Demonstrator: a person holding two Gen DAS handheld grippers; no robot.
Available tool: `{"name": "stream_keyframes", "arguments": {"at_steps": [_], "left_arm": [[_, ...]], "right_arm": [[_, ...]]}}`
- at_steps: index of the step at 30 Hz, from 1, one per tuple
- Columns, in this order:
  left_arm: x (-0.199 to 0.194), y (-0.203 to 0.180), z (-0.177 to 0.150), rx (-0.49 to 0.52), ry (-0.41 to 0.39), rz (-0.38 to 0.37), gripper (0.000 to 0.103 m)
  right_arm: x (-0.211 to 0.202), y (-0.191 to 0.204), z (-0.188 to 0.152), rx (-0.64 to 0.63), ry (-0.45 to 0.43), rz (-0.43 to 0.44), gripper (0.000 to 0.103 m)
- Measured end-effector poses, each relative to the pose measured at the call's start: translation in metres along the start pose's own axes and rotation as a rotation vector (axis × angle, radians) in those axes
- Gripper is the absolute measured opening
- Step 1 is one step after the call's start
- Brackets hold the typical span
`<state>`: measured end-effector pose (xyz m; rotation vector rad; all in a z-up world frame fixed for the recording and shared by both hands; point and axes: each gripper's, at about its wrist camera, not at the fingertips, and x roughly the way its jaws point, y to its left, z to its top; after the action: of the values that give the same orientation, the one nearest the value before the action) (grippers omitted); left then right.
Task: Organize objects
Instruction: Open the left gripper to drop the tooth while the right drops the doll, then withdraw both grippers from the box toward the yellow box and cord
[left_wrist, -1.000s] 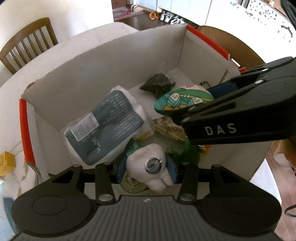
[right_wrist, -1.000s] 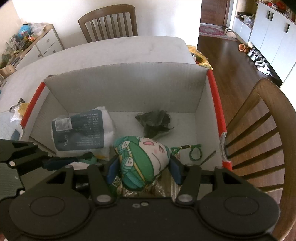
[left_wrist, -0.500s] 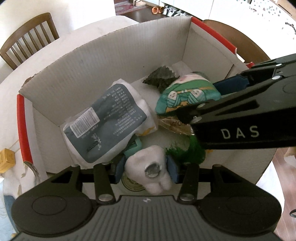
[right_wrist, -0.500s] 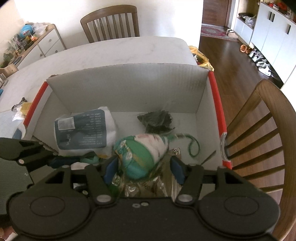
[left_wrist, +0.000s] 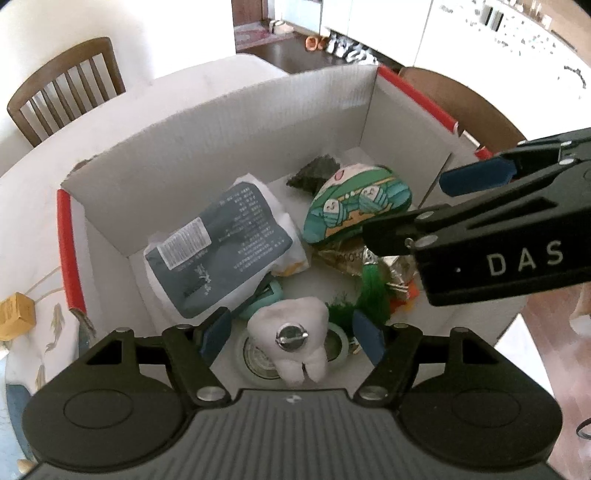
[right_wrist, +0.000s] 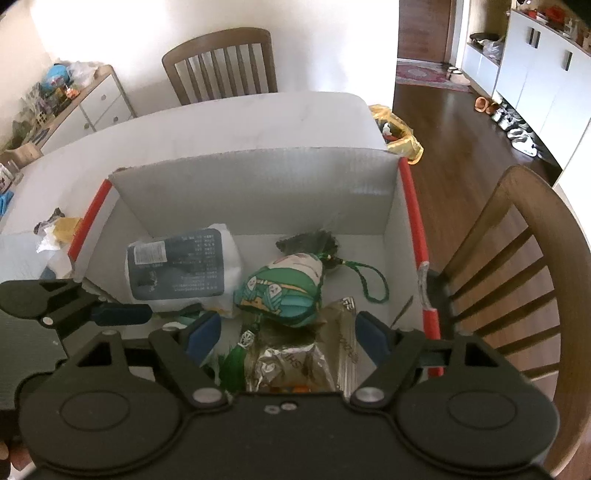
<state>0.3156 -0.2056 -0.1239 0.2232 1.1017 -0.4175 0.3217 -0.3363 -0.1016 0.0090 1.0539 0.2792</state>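
A white cardboard box (left_wrist: 207, 147) with red edges holds several objects. A white tooth-shaped plush (left_wrist: 291, 339) lies in the box between the spread fingers of my left gripper (left_wrist: 291, 334), which is open. A green printed pouch (right_wrist: 284, 291) with a green cord lies in the box on a foil packet (right_wrist: 291, 362), free of my right gripper (right_wrist: 288, 332), which is open above it. The pouch also shows in the left wrist view (left_wrist: 354, 210). The right gripper's arm (left_wrist: 491, 236) crosses the left wrist view.
A grey-labelled white bag (left_wrist: 221, 247) leans at the box's left. A dark crumpled item (right_wrist: 310, 240) lies at the back. Tape rolls (left_wrist: 258, 354) lie under the tooth. Wooden chairs (right_wrist: 517, 266) stand around the white table (right_wrist: 236, 125). A yellow box (left_wrist: 14, 314) sits outside.
Both grippers opened. The tooth plush and the green pouch dropped into the box. Both grippers pulled back and up a little.
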Motion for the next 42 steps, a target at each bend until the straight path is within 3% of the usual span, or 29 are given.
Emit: {"name": "stream_keyframes", "arguments": {"at_steps": [19, 26, 29, 42], "left_arm": [[-0.062, 0.013, -0.019, -0.068, -0.187, -0.061, 0.072], [-0.096, 0.036, -0.028, -0.108, -0.259, -0.031, 0.072], [-0.109, 0.044, -0.034, -0.122, -0.292, -0.022, 0.079], [-0.16, 0.095, -0.066, -0.143, -0.398, 0.024, 0.083]], "right_arm": [[-0.074, 0.039, -0.007, -0.026, -0.163, 0.048, 0.084], [-0.096, 0.055, -0.014, -0.024, -0.238, 0.062, 0.088], [-0.104, 0.063, -0.017, -0.014, -0.266, 0.072, 0.091], [-0.118, 0.116, -0.033, 0.013, -0.379, 0.133, 0.101]]}}
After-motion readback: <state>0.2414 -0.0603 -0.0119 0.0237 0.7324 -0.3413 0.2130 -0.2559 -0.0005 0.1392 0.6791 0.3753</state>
